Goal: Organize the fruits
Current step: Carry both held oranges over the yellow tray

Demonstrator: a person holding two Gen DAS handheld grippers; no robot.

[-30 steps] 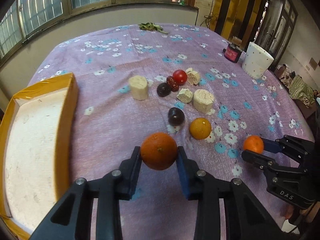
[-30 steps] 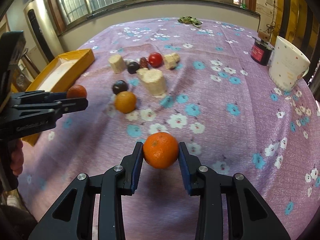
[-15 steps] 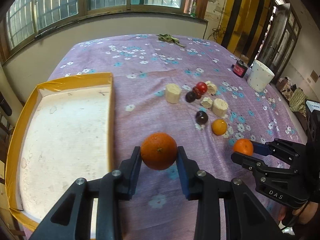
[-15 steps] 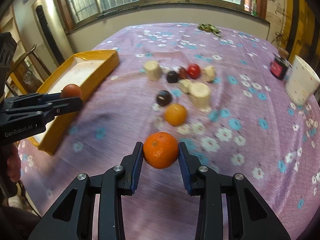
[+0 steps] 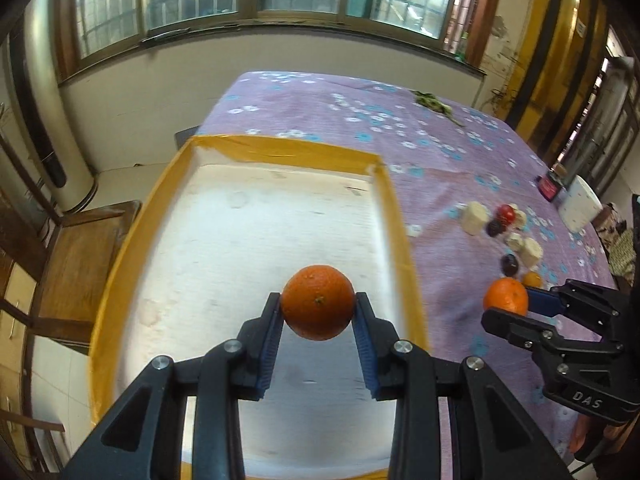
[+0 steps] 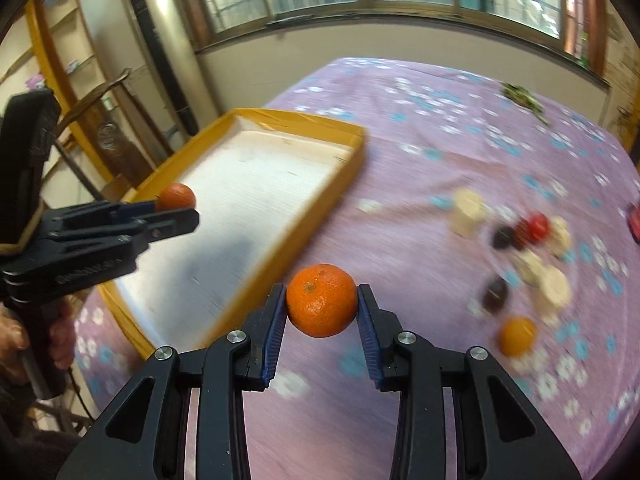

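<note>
My left gripper (image 5: 318,312) clasps an orange (image 5: 318,307) above the yellow-rimmed tray (image 5: 396,208), while my right gripper (image 6: 322,306) clasps a second orange (image 6: 322,300) over the purple floral tablecloth (image 6: 440,152) beside it.

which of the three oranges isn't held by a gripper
The smaller round orange lying on the purple floral tablecloth beside the dark plum; the other two are each clamped in a gripper.
</note>
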